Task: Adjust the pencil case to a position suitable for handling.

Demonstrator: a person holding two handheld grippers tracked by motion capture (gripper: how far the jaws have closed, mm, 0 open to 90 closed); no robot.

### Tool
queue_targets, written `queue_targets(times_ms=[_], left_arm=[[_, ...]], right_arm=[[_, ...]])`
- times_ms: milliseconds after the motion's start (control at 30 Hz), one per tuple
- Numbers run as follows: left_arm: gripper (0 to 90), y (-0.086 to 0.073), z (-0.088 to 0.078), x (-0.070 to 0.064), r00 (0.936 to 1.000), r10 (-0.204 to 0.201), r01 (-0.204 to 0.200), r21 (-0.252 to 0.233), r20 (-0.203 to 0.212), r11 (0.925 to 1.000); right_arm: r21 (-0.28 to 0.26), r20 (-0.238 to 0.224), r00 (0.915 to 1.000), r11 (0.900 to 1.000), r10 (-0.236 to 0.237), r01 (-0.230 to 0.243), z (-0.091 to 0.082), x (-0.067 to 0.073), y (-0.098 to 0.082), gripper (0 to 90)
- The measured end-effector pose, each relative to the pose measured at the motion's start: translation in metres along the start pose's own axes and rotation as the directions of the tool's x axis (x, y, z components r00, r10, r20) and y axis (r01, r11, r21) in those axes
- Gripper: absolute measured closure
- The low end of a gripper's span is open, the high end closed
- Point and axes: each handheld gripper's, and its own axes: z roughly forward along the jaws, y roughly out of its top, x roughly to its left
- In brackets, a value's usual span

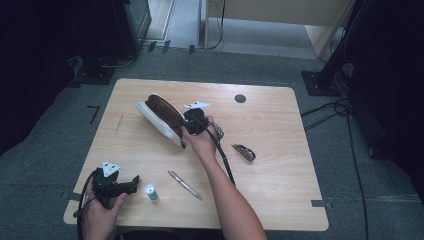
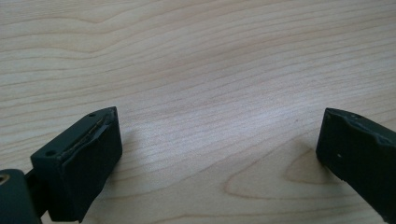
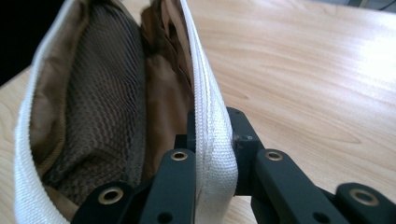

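A white pouch [image 1: 159, 116] with a brown lining lies open in the middle of the wooden table [image 1: 270, 125]. My right gripper [image 1: 186, 131] is shut on the near end of its rim. In the right gripper view the white zipper edge [image 3: 210, 130] is pinched between the two black jaws, and the brown mesh pocket [image 3: 102, 107] gapes to the left. My left gripper [image 1: 131, 184] rests near the table's front left corner. It is open, with bare wood between its fingers [image 2: 88, 149].
A small white bottle with a green cap [image 1: 151, 192] stands just right of the left gripper. A pen [image 1: 185, 184] lies in front of the right forearm. A dark small object [image 1: 244, 152] sits to the right. A round cable hole [image 1: 240, 98] is at the back.
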Motion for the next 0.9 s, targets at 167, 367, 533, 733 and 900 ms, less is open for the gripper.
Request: queue_targets(times_ms=[167,367,533,733,900], left_arm=[[0.5,0.000,0.000,0.000,1.0000,0.000,0.000,0.001,0.000,1.0000],[0.4,0.000,0.000,0.000,1.0000,0.001,-0.001,0.001,0.000,1.0000],[0.5,0.000,0.000,0.000,1.0000,0.001,-0.001,0.001,0.000,1.0000],[0.5,0.000,0.000,0.000,1.0000,0.002,-0.002,0.001,-0.001,1.0000],[0.5,0.000,0.000,0.000,1.0000,0.001,-0.001,0.002,0.000,1.0000]], right_arm=[[-0.057,0.004,0.9999,0.998,0.016,-0.015,-0.018,0.003,0.003,83.5],[-0.121,0.016,0.9990,0.992,0.041,-0.039,-0.052,-0.003,-0.003,83.8],[-0.146,0.028,0.9987,0.989,0.042,-0.037,-0.076,-0.008,-0.014,83.8],[-0.158,0.046,0.9978,0.987,0.047,-0.039,-0.099,-0.013,-0.029,83.8],[-0.180,0.047,0.9963,0.982,0.072,-0.062,-0.123,-0.017,-0.051,83.9]])
